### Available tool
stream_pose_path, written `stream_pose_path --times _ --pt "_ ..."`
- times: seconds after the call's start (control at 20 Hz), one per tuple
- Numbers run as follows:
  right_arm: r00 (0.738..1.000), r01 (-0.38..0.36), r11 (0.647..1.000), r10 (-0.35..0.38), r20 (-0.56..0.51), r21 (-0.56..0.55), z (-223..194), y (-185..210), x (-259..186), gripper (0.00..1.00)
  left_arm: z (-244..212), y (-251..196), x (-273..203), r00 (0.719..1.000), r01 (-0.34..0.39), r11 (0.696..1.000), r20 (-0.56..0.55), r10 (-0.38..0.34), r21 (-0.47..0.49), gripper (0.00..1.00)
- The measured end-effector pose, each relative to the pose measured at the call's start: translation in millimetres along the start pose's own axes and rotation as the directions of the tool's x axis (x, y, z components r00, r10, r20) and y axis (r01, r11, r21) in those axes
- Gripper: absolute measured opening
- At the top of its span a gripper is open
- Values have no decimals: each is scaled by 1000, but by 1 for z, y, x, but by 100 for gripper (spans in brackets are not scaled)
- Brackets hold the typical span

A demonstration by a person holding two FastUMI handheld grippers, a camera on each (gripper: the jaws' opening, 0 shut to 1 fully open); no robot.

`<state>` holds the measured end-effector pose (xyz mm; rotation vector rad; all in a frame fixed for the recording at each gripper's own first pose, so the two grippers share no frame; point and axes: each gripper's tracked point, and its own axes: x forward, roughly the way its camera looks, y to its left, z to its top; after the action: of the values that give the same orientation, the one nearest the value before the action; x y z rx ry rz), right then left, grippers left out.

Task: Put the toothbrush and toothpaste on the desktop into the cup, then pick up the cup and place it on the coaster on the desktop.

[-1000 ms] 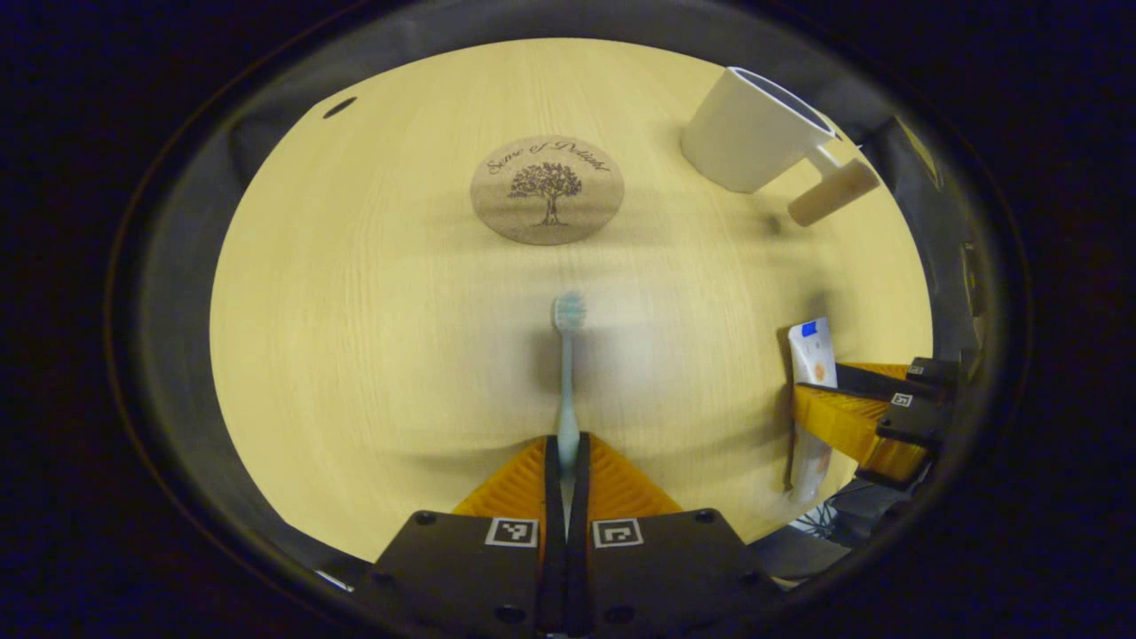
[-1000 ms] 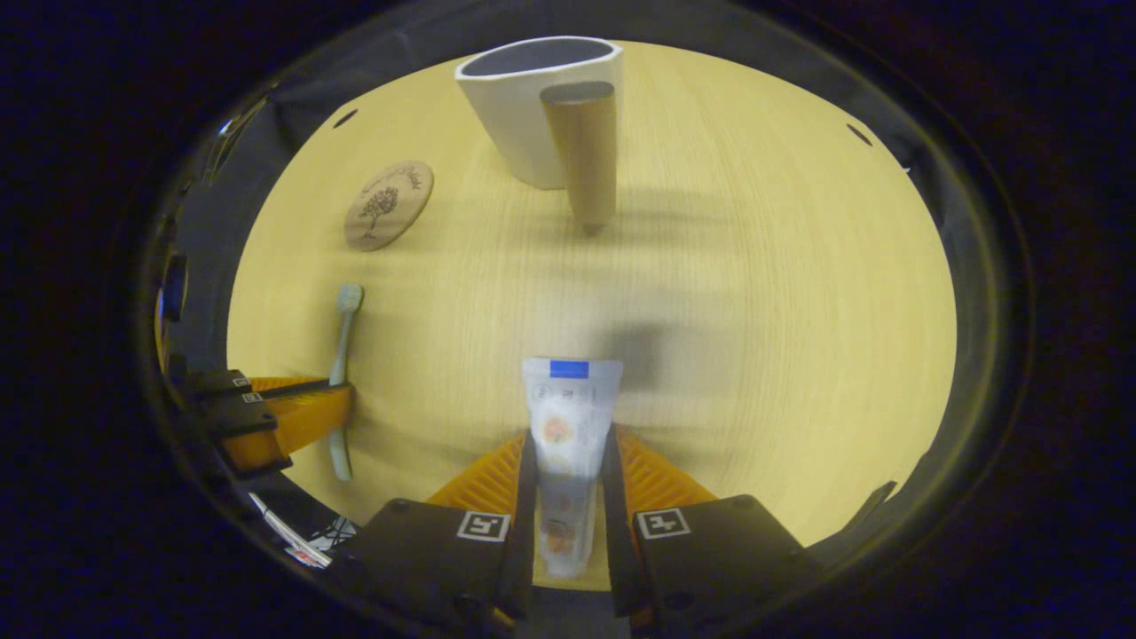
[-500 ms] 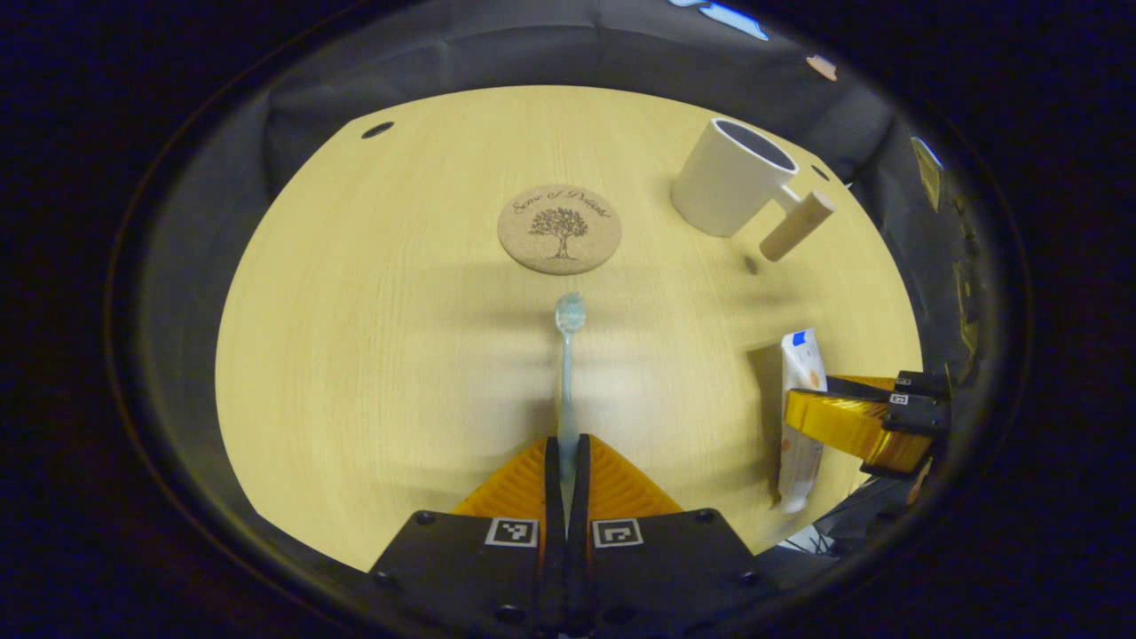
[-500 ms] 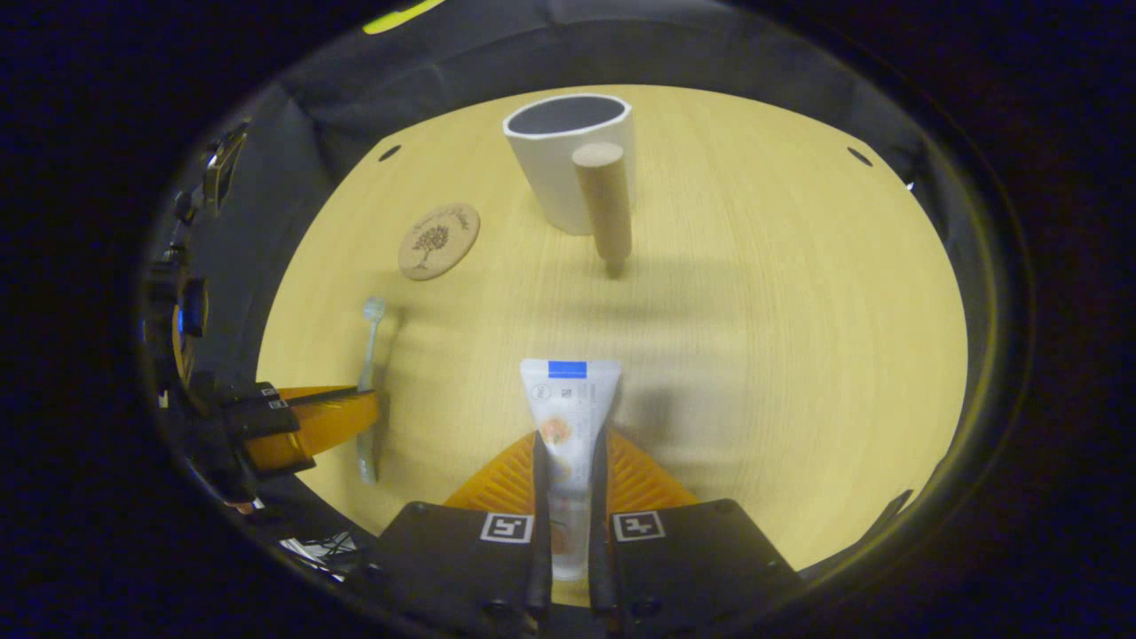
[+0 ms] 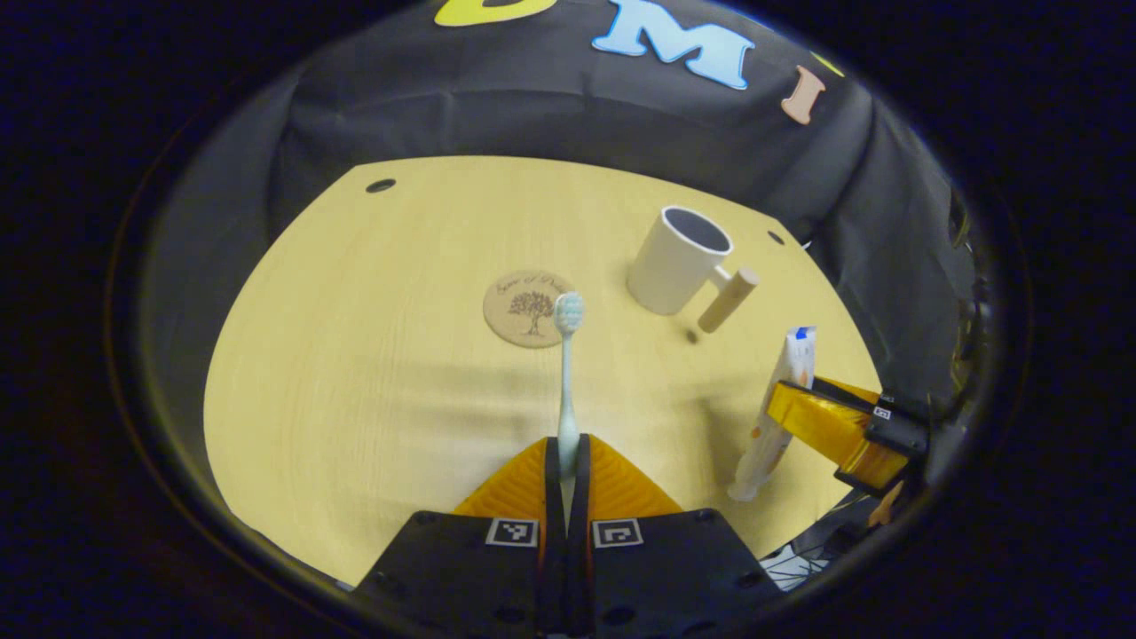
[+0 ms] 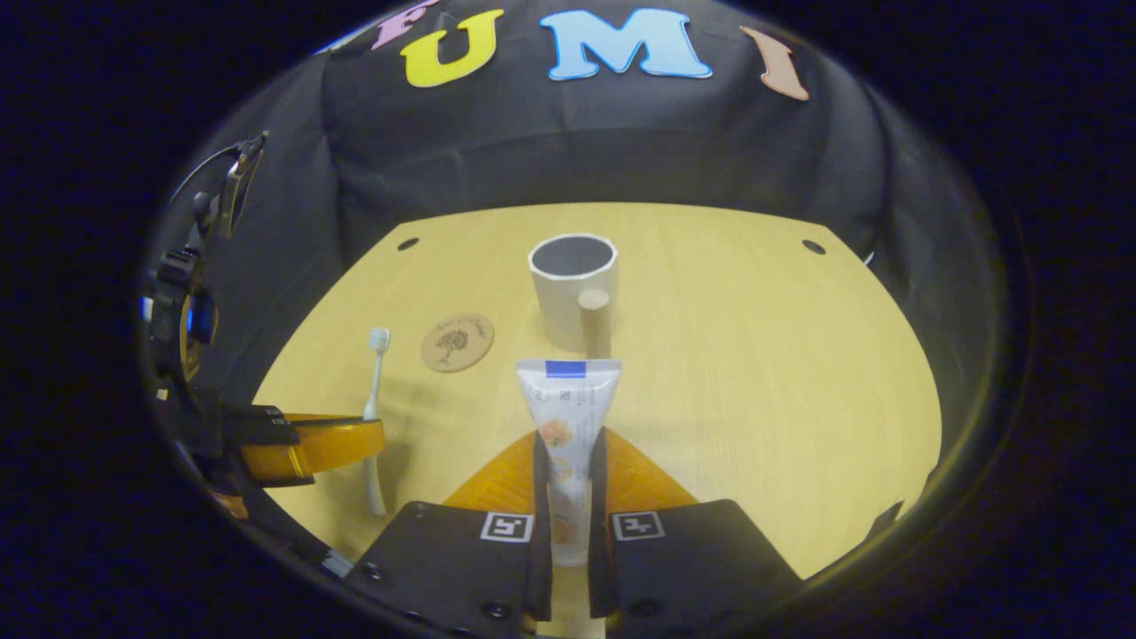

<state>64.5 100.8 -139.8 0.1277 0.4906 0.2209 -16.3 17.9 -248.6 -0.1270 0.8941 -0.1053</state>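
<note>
My left gripper (image 5: 568, 448) is shut on the handle of a pale blue toothbrush (image 5: 566, 373), which points forward, lifted off the desk. My right gripper (image 6: 568, 444) is shut on a white toothpaste tube (image 6: 565, 417) with a blue end, also held up in the air. The white cup (image 6: 571, 288) with a wooden handle (image 6: 595, 319) stands upright on the desk straight ahead in the right gripper view, and to the right in the left gripper view, cup (image 5: 674, 260). The round cork coaster (image 5: 529, 308) lies left of the cup, coaster (image 6: 457, 341).
The light wooden desk (image 6: 754, 373) has small dark holes near its far corners (image 6: 813, 247). Black cloth hangs behind the desk. In the left gripper view the right gripper (image 5: 843, 426) carries the tube at right; in the right gripper view the left gripper (image 6: 311, 444) sits at left.
Both grippers have risen and drawn back from the desk with the toothbrush and the tube held; cup and coaster now look smaller and farther, and the back wall has come into view.
</note>
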Motion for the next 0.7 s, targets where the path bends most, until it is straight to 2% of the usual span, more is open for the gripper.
stream_pose_path --times 0.15,0.3,0.4,0.5,0.7 --pt "994 -19 1000 18 110 12 32 3 -10 19 32 -16 -7 996 30 1000 85 -30 -3 8" --pt "970 -41 999 42 240 -12 73 6 -25 19 63 -29 -17 983 48 999 180 -47 -1 8" --pt "943 -49 998 58 326 -35 99 8 -35 19 84 -38 -23 967 64 998 247 -63 6 8" --pt "907 -67 997 79 415 -45 130 11 -40 19 110 -48 -31 946 89 996 313 -82 -10 8" --pt "844 -78 996 91 529 -46 179 9 -40 19 157 -58 -45 892 93 996 444 -86 6 8"
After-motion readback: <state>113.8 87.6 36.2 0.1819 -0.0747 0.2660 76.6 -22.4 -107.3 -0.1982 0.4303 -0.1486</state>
